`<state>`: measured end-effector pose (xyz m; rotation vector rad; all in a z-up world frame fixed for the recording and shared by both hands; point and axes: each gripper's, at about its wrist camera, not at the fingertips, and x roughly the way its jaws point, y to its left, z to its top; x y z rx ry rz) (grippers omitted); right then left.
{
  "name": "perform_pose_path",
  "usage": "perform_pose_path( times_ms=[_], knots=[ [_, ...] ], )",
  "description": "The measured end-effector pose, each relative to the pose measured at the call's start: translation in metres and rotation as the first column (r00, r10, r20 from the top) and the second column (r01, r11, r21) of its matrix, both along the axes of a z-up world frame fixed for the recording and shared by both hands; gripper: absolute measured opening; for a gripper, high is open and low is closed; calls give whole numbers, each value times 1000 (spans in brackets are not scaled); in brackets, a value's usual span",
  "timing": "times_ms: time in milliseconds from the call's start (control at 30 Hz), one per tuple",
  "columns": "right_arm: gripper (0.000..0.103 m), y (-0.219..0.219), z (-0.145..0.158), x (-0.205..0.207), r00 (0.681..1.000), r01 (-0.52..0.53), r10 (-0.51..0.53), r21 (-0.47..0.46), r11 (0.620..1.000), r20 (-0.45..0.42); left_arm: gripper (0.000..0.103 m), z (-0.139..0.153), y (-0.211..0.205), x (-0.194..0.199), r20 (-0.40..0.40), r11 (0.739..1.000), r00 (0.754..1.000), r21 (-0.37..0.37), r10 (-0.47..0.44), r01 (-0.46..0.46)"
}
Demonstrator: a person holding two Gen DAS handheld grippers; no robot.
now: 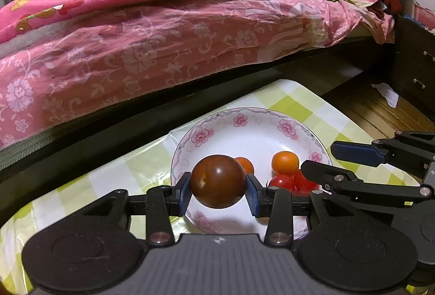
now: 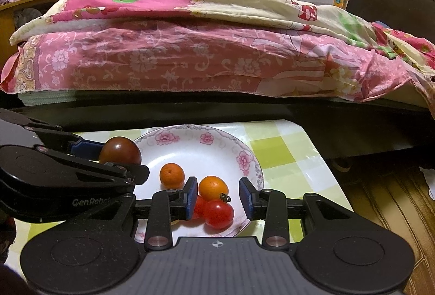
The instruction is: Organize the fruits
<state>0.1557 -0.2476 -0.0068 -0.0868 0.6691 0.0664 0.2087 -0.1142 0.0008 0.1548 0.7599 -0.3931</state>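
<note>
My left gripper (image 1: pixel 218 191) is shut on a dark brown plum (image 1: pixel 218 180) and holds it just above the near-left part of a white floral plate (image 1: pixel 239 129). The plum also shows in the right wrist view (image 2: pixel 120 150). In the plate (image 2: pixel 190 150) lie two small oranges (image 2: pixel 171 175) (image 2: pixel 213 187) and red cherry tomatoes (image 2: pixel 218 213). My right gripper (image 2: pixel 218 198) is open and empty, its jaws standing on either side of the orange and tomatoes. It also shows in the left wrist view (image 1: pixel 337 161) at the plate's right edge.
The plate sits on a small table with a green and white checked cloth (image 2: pixel 285 156). A bed with pink floral bedding (image 1: pixel 136 50) stands close behind the table. A wooden floor (image 2: pixel 386 194) and a dark drawer cabinet (image 1: pixel 416 61) are to the right.
</note>
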Motion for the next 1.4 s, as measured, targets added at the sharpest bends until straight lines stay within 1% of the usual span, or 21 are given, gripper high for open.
perform_pose_path(
  times_ms=[133,267,467,567,600,667,733,800,900,1000,1100,1167,1233,1300,1400],
  knots=[
    [32,2,1,-7,1000,-14,14,4,1000,-3,48,2,3,-7,2,1000,1000,7,-16,16],
    [35,5,0,-16,999,-37,37,7,999,-13,48,1,9,-16,-6,999,999,19,-38,38],
    [35,16,-3,-36,993,-112,112,17,994,-36,49,-3,24,-34,-13,996,997,36,-76,76],
    [35,23,-5,-46,987,-152,152,17,988,-44,51,-2,30,-39,11,996,996,28,-90,89],
    [35,25,-6,-47,986,-158,159,16,987,-47,51,-2,30,-37,14,995,996,28,-91,91],
    [35,29,-8,-45,985,-164,165,16,986,-54,51,-7,29,-33,-5,995,995,11,-104,104],
    [35,31,-9,-44,985,-162,163,13,987,-57,50,-16,26,-31,-16,993,994,25,-112,112],
    [35,30,-10,-43,985,-160,160,12,987,-69,49,-21,27,-29,-24,994,994,22,-108,108],
    [35,28,-12,-43,985,-158,159,13,987,-72,48,-24,29,-28,-15,994,994,21,-108,108],
    [35,25,-10,-41,986,-151,152,18,988,-67,48,-23,41,-26,-34,992,992,-23,-122,121],
    [35,21,-6,-42,987,-149,150,31,988,-62,48,-17,61,-27,-5,989,990,-45,-141,141],
    [35,18,-7,-42,987,-148,150,29,989,-60,48,-20,71,-24,20,992,993,-21,-120,121],
    [35,17,-9,-41,987,-146,148,35,989,-67,48,-29,76,-15,-5,996,996,7,-94,94],
    [35,20,-11,-38,986,-146,148,29,989,-76,48,-34,75,-10,5,996,996,32,-84,84],
    [35,25,-12,-38,984,-158,160,35,987,-77,48,-32,75,-2,39,996,996,21,-85,84]
  ],
)
